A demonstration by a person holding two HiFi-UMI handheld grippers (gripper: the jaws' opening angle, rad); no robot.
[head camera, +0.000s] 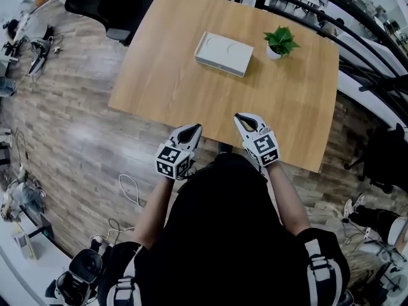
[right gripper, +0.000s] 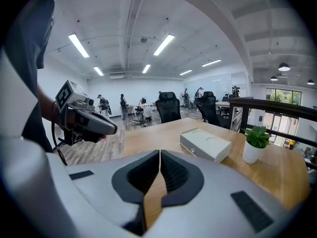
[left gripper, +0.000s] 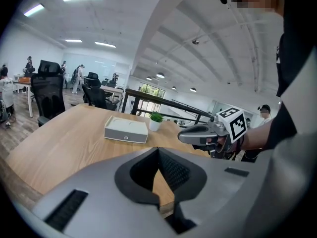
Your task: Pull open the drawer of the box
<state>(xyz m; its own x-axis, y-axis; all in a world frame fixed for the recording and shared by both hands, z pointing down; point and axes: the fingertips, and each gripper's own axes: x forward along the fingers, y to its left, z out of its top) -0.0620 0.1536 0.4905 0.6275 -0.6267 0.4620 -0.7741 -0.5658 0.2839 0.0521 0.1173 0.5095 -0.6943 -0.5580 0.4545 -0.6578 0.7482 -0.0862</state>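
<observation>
A flat white box (head camera: 223,53) lies on the wooden table (head camera: 191,101), toward its far side. Its drawer front with a small knob (left gripper: 125,137) faces me and is closed. Both grippers hover at the table's near edge, well short of the box. My left gripper (head camera: 196,128) is shut with nothing between its jaws, and so is my right gripper (head camera: 240,116). In the left gripper view the jaws meet at the gripper's tip (left gripper: 158,150), with the box (left gripper: 126,129) ahead. In the right gripper view the box (right gripper: 205,144) sits ahead and right of the shut gripper (right gripper: 160,153).
A small potted plant (head camera: 280,42) stands just right of the box. A black office chair (head camera: 102,5) is at the table's far left corner. A black railing (head camera: 357,37) runs along the right side. Cables lie on the wood floor (head camera: 70,132) to the left.
</observation>
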